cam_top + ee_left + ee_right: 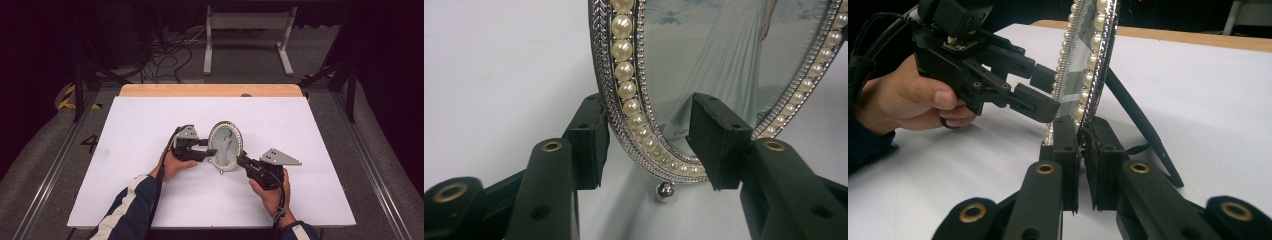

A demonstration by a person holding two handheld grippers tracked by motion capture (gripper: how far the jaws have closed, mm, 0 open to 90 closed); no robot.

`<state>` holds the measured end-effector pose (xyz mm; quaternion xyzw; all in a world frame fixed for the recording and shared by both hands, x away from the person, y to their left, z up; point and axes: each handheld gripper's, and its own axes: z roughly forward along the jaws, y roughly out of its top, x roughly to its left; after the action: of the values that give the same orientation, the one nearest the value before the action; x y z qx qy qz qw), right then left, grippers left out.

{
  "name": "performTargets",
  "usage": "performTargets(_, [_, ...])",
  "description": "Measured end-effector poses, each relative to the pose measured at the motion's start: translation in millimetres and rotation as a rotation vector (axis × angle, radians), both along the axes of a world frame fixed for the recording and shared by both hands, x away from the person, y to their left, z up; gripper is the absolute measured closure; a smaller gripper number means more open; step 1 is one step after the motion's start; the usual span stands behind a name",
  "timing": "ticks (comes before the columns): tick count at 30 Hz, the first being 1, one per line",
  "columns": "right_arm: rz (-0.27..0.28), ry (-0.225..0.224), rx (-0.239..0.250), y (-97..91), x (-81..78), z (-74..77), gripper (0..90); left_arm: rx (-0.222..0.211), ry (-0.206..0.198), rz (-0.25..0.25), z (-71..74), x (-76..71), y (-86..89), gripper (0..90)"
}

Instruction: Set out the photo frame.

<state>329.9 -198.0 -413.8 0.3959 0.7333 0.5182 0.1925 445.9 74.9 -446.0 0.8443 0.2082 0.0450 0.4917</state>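
An oval silver-coloured picture frame with a ring of pearl beads around its glass (226, 145) stands upright on the white-covered table (150, 130), between the two tongs and slightly farther from the person than either. In the left gripper view its small round silver foot (666, 192) rests on the table just below the rim.

The right tongs (241, 160) come at the frame from its lower right edge. In the right gripper view (1080, 137) their two black jaws are nearly together, pinched on the frame's thin beaded rim, one pad on the front face and one on the back. Behind that rim the frame's dark back stand (1143, 125) slants down to the table.

The left tongs (212, 151) reach in from the frame's left side. In the left gripper view (648, 142) the jaws stand about half open and straddle the lower left part of the rim: the left pad lies outside the silver edge, just beside it, and the right pad is in front of the glass, over the printed picture. Whether either pad presses on the frame cannot be told; a gap shows beside the right pad.

The person's left hand (913, 102) wraps the left tongs' handle, a dark sleeve with white stripes (131, 207) behind it.
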Motion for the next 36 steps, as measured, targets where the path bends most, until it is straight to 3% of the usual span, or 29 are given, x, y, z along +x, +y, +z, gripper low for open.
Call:
performTargets(7, [-0.003,0.01,0.008,-2.4,4.2,0.0,83.3,0.002,0.006,0.021,-0.2,-2.2,3.4,57.7])
performTargets(17, [-0.013,0.014,0.008,-3.4,8.6,-1.2,81.4,0.022,0.004,0.014,2.2,-6.1,10.1,61.8])
performTargets(21, [-0.008,0.015,0.012,-4.1,11.0,-1.9,81.0,0.052,-0.026,-0.003,3.7,-6.1,10.6,60.7])
performTargets(28, [-0.031,-0.016,-0.006,-3.2,6.4,1.4,81.4,0.006,-0.045,0.044,6.2,-7.8,6.3,53.3])
performTargets(36, [-0.042,-0.014,-0.007,-2.4,5.8,0.6,83.8,-0.01,-0.046,0.048,6.3,-6.9,9.7,61.7])
